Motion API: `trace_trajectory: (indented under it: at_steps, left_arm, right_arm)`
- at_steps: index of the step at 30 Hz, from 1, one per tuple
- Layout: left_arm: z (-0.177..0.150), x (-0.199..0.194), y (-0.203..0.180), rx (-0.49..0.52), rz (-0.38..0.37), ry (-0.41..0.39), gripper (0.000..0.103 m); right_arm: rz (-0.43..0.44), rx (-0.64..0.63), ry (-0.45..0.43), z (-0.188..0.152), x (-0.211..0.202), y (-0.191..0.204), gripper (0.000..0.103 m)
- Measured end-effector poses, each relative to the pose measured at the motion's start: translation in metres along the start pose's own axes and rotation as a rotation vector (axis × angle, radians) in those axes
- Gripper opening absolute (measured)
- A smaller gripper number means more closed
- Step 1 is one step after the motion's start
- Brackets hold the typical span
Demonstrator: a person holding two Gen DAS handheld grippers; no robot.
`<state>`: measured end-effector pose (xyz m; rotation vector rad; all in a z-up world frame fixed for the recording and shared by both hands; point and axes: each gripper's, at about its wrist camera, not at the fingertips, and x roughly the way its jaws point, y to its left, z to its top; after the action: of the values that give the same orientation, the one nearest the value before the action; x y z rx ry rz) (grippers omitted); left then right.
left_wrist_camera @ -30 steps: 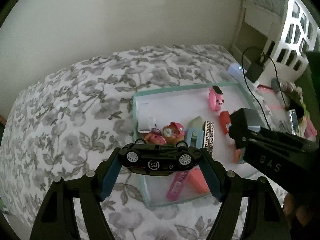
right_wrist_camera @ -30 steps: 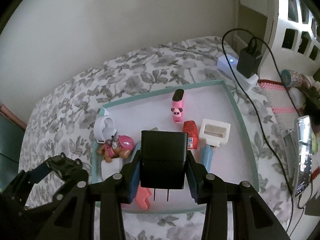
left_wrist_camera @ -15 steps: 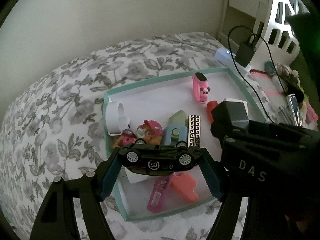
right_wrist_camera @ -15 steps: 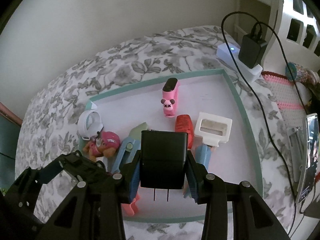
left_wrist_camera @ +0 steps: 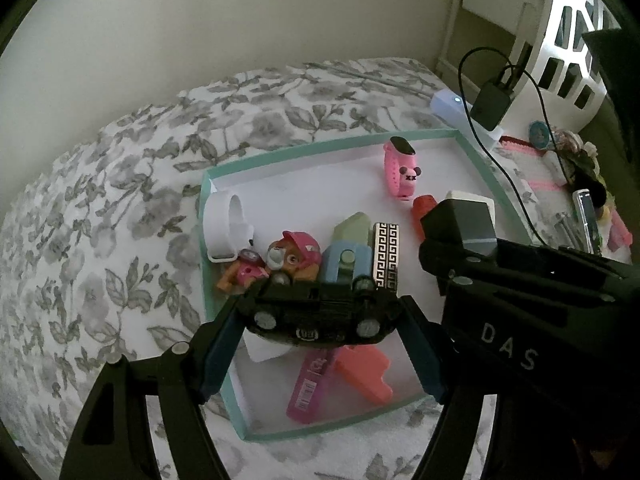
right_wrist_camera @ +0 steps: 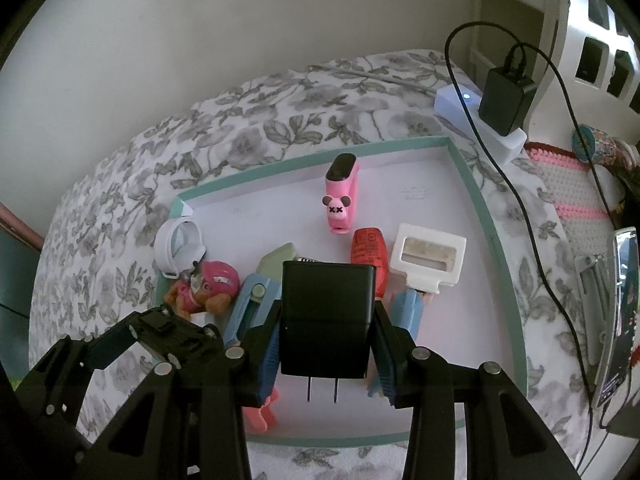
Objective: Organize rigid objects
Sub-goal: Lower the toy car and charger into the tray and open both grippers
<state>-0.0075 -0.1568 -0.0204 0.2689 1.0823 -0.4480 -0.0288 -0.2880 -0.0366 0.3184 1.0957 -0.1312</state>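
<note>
Overhead, both grippers hung above a shallow teal-rimmed tray (right_wrist_camera: 476, 200) that lay on a bed (left_wrist_camera: 120, 200) covered in a grey floral spread. The left gripper (left_wrist_camera: 320, 322) had its fingers clamped on a black toy car (left_wrist_camera: 320, 312), held crosswise with its wheels and underside facing the camera, over the tray's near-left corner. The right gripper (right_wrist_camera: 326, 332) had its fingers clamped on a black plug adapter (right_wrist_camera: 326, 312), prongs pointing back toward the camera, over the middle of the tray's near edge.

Inside the tray, a white ring-shaped holder (right_wrist_camera: 178, 246) sat by the left rim, with a pink-capped puppy figure (right_wrist_camera: 204, 292) just beside it. A light-blue clip (left_wrist_camera: 346, 260) and a pale green piece (left_wrist_camera: 352, 226) lay close together near the tray's middle, touching a silver case with a black key pattern (left_wrist_camera: 386, 254). A pink watch band with a small bear face (right_wrist_camera: 340, 200) stood toward the far rim. A red lighter (right_wrist_camera: 368, 252) lay beside a white square-headed brush (right_wrist_camera: 430, 258). Near the front rim lay a pink tube (left_wrist_camera: 310, 392) and a coral piece (left_wrist_camera: 364, 372), partly hidden by the fingers.

Beyond the tray's far-right corner, a black charger (right_wrist_camera: 506, 98) sat plugged into a white power strip (right_wrist_camera: 460, 106), and its cable ran along the bed's right edge.
</note>
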Motion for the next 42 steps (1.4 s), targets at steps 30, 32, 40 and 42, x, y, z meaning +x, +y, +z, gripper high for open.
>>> trace_trajectory:
  at_steps: [30,32,40,42]
  left_arm:
    - [0.004,-0.004,0.014,-0.035,0.061,-0.041,0.093]
    - [0.004,-0.003,0.018,-0.052,0.062,-0.037,0.093]
    - [0.002,-0.003,0.037,-0.126,0.097,-0.022,0.093]
    - [0.001,-0.003,0.046,-0.157,0.118,-0.02,0.093]
  right_arm:
    - [-0.003,0.047,0.005,-0.002,0.006,-0.007,0.068]
    - [-0.004,0.053,0.002,-0.002,0.007,-0.008,0.069]
    - [0.004,0.09,-0.013,-0.003,0.005,-0.014,0.083]
    - [-0.002,0.094,-0.018,-0.003,0.005,-0.015,0.087]
